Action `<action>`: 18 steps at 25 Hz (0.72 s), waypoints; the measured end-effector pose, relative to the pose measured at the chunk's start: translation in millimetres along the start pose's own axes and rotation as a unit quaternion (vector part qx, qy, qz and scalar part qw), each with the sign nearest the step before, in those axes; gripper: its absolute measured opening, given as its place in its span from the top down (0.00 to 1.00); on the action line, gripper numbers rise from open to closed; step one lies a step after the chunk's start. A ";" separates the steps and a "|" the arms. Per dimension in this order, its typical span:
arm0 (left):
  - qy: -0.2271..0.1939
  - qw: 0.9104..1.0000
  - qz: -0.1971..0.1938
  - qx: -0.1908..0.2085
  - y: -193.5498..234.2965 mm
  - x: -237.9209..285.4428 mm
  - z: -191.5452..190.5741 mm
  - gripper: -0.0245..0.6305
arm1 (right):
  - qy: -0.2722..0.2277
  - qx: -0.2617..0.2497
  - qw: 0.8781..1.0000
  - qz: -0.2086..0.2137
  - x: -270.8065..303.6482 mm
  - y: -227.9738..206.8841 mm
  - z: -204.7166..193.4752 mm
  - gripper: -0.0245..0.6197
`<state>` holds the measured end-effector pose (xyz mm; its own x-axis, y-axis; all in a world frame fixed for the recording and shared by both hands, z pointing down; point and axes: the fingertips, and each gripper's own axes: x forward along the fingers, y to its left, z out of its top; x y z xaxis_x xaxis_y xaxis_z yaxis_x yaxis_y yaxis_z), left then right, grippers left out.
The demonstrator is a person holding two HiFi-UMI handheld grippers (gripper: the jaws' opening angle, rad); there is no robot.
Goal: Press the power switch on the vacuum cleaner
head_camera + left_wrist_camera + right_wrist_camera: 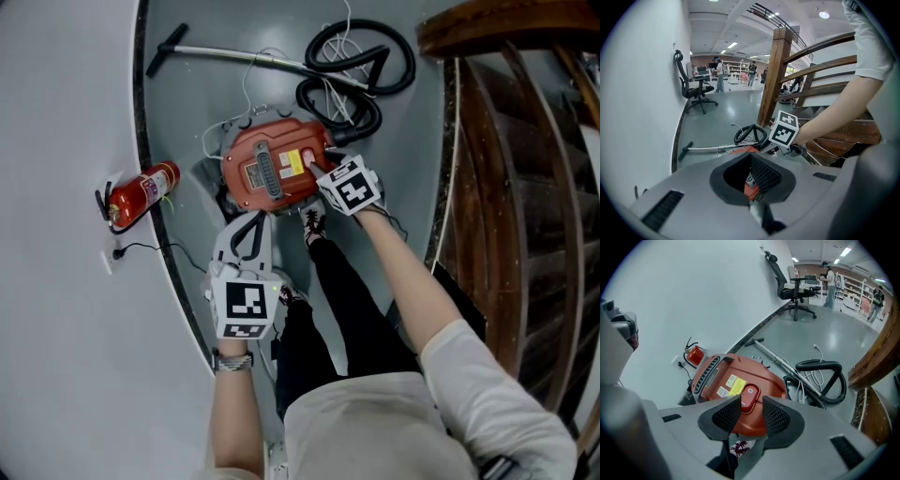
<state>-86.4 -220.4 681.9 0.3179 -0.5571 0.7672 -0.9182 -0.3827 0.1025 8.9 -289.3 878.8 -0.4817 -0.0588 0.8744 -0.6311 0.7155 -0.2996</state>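
Power switch (750, 392), a red rocker on top of the red vacuum cleaner (723, 376), shows between the parted jaws of our right gripper (751, 398), which we hold close over it. Our left gripper (251, 220) hangs just beside the cleaner, jaws tip to tip on nothing. The cleaner stands on the grey floor (187, 112) by the wall (66, 112).

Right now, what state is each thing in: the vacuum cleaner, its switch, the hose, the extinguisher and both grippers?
vacuum cleaner, on the floor, top side up.
power switch, between open jaws; contact unclear.
hose, coiled on the floor.
fire extinguisher, lying on its side by the wall.
right gripper, open.
left gripper, shut, empty.
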 end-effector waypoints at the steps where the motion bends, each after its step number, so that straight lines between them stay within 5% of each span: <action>1: 0.000 1.000 -0.001 -0.001 -0.2 0.5 -0.5 0.96 | -0.001 0.001 1.000 0.003 0.8 1.1 0.0 0.75; 18: 0.000 1.000 -0.014 -0.016 0.1 14.3 -5.8 0.96 | 0.012 0.019 1.000 0.007 13.8 1.1 -10.8 0.74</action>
<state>-83.3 -224.1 696.5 0.3435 -0.5461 0.7641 -0.9159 -0.3746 0.1440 8.1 -281.8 894.7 -0.4759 -0.0308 0.8789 -0.6468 0.6894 -0.3261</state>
